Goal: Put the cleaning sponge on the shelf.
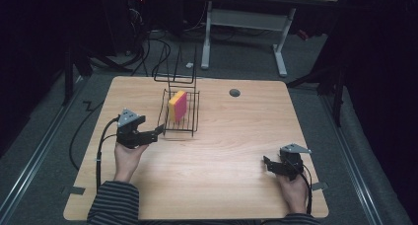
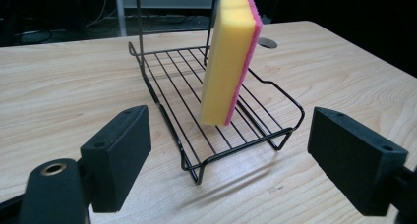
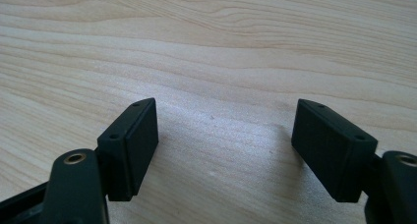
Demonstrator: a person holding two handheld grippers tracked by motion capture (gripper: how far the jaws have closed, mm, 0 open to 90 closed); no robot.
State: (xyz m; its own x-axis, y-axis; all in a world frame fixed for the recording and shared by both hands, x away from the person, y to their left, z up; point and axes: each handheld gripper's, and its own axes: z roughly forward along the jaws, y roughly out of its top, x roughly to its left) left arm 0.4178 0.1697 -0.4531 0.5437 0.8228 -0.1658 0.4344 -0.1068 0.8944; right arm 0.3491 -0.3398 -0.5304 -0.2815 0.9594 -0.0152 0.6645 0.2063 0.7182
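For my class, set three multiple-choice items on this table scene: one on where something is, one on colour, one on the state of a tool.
1. Where is the sponge?
A. flat on the table
B. standing on edge in the wire rack
C. held by a tool

2. What colours is the sponge?
A. yellow and pink
B. green and white
C. all blue

3. How do the left tool's jaws stand?
A. shut on the rack
B. shut on nothing
C. open, short of the rack

Answers: 1 B, it stands upright on the rack's wires; 2 A, yellow body with a pink face; 3 C, a wide gap shows between the jaws.
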